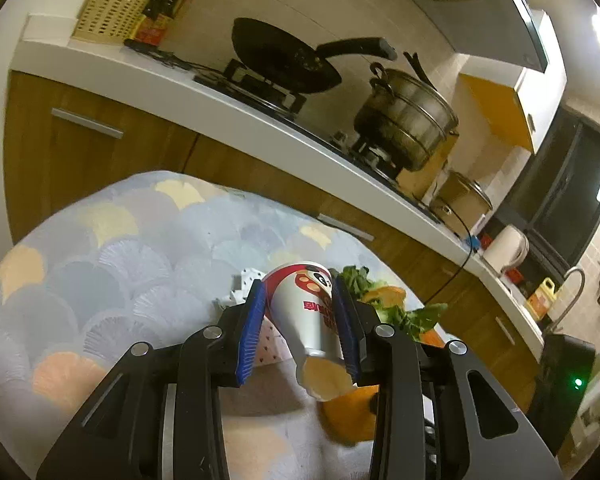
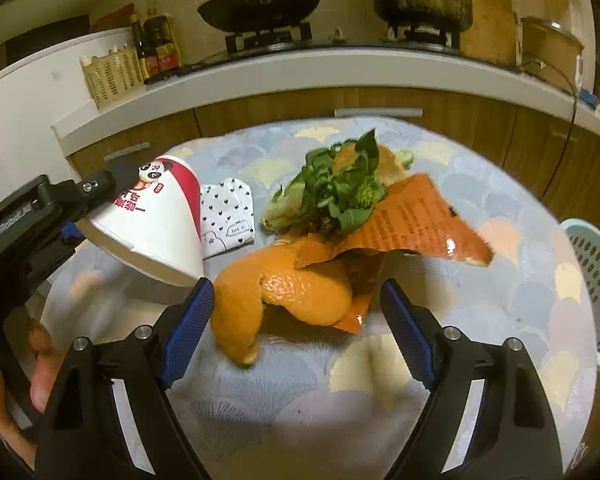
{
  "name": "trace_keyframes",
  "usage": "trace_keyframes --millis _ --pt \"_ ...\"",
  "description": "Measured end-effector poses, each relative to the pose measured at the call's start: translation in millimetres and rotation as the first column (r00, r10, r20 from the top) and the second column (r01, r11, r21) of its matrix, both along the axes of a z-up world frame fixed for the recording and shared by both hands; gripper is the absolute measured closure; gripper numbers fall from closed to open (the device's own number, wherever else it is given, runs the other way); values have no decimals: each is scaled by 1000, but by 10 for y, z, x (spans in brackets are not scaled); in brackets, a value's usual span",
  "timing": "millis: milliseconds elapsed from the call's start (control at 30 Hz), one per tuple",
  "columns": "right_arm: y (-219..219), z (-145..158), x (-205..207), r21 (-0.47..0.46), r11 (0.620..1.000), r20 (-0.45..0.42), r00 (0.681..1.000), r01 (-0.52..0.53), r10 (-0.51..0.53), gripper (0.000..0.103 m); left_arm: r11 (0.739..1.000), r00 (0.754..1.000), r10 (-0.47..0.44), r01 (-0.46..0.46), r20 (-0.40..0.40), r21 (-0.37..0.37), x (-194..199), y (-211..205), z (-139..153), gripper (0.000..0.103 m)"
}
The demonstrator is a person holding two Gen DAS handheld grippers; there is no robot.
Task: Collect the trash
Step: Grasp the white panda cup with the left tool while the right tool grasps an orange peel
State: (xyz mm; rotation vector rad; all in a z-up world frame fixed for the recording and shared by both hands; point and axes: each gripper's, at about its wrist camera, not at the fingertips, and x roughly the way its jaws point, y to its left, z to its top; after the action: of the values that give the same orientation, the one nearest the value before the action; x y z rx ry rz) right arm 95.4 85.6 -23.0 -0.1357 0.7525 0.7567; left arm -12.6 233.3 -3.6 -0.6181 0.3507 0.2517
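Crushed panda-print paper cup [image 1: 308, 312] pinched in left claw [image 1: 298, 292]; right claw [image 2: 296, 292] wide.

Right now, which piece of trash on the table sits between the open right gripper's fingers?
The orange peel. It lies between the right gripper fingers, untouched; the greens, orange wrapper and spotted packet lie farther back.

Warm, dim indoor light; a bright lamp flares at the left view's upper right. Fisheye bends edges, corners go black, with soft blur throughout.
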Motion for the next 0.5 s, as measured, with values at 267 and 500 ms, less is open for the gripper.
trace_keyframes --millis 267,500 --pt "-58 -9 5 68 996 -54 996 -60 64 64 999 1000 -29 29 6 -27 25 17 -32 70" --pt "-254 72 -152 130 989 -40 997 -67 73 85 995 996 -63 68 64 -76 -17 34 -15 71"
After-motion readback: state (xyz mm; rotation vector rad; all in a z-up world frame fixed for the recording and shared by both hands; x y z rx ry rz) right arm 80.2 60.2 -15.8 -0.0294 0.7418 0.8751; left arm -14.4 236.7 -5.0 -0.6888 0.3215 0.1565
